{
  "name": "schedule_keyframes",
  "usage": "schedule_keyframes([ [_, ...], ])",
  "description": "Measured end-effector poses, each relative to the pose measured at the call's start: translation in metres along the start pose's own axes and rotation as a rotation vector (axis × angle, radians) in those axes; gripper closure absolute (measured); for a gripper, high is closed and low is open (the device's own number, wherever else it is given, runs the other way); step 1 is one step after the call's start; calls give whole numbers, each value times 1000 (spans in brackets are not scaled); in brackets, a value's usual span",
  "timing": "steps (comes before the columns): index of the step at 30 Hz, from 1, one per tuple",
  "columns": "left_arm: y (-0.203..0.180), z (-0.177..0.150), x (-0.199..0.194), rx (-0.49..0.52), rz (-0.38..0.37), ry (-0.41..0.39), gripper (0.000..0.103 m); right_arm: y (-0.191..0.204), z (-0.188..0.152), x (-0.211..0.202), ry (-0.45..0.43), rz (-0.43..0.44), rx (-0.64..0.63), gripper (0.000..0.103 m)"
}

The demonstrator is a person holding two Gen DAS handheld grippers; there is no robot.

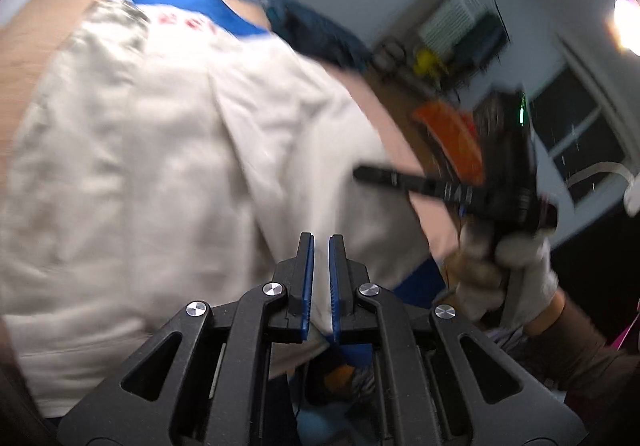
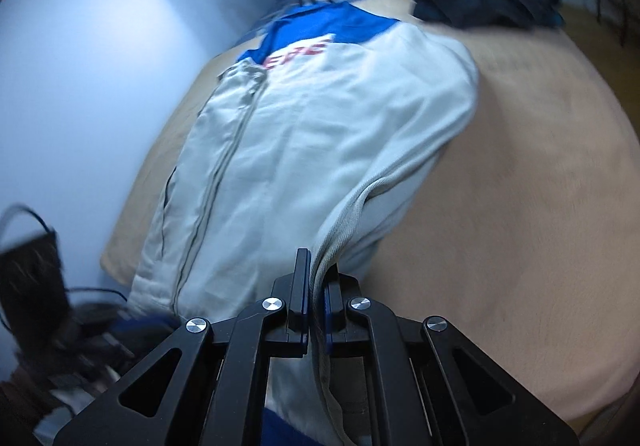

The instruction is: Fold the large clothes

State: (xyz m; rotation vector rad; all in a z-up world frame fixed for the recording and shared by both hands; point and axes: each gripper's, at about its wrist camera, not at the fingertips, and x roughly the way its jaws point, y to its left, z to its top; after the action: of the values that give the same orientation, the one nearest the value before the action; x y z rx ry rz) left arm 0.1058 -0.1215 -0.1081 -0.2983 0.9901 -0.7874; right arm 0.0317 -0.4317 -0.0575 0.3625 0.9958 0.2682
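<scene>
While pinched, jacket [image 2: 320, 134] hem beside bare table [image 2: 520, 206].

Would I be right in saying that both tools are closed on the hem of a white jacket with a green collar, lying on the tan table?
Not quite: the collar is blue, not green, as the right wrist view shows. The rest stands: the right tool and the left tool are both closed on the hem of the white jacket, which lies on the tan table.
</scene>
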Motion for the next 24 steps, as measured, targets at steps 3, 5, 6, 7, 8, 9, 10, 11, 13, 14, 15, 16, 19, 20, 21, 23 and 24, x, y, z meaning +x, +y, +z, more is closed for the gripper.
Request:
schedule_keyframes([
  [3,20,1,-28,-63,26,-64,99,22,9,11,17,-2,-62,99],
  [5,38,3,-39,-118,45,-97,99,33,12,17,33,3,-84,99],
  [6,47,6,-44,-145,49,-107,99,42,15,24,45,3,-107,99],
  [7,56,6,-49,-175,52,-116,99,48,17,27,51,-1,-122,99],
  [8,66,5,-55,-207,58,-126,99,56,19,33,61,-5,-144,99],
  [9,74,2,-60,-229,62,-134,99,66,20,40,73,-8,-170,99],
  [10,82,1,-63,-252,67,-140,99,73,21,46,84,-10,-192,99],
  [11,90,3,-65,-269,74,-145,99,81,23,54,97,-11,-213,99],
  [13,104,-1,-71,-297,86,-155,99,97,24,71,128,-10,-251,99],
  [14,109,-3,-73,-308,95,-162,99,101,24,78,139,-12,-263,99],
  [15,114,-3,-75,-316,100,-165,99,107,24,88,155,-15,-279,99],
  [16,119,-4,-77,-324,104,-166,99,112,23,98,176,6,-300,99],
  [19,123,-7,-78,-333,111,-160,99,117,15,130,239,-24,-332,99],
  [20,125,-8,-78,-331,112,-157,99,117,11,138,256,-32,-340,99],
  [21,124,-7,-77,-330,112,-155,99,116,8,142,270,-36,-343,99],
  [23,122,-7,-76,-325,111,-150,99,111,5,150,290,-33,-333,96],
  [24,121,-6,-75,-323,113,-148,99,108,5,150,291,-8,-315,94],
])
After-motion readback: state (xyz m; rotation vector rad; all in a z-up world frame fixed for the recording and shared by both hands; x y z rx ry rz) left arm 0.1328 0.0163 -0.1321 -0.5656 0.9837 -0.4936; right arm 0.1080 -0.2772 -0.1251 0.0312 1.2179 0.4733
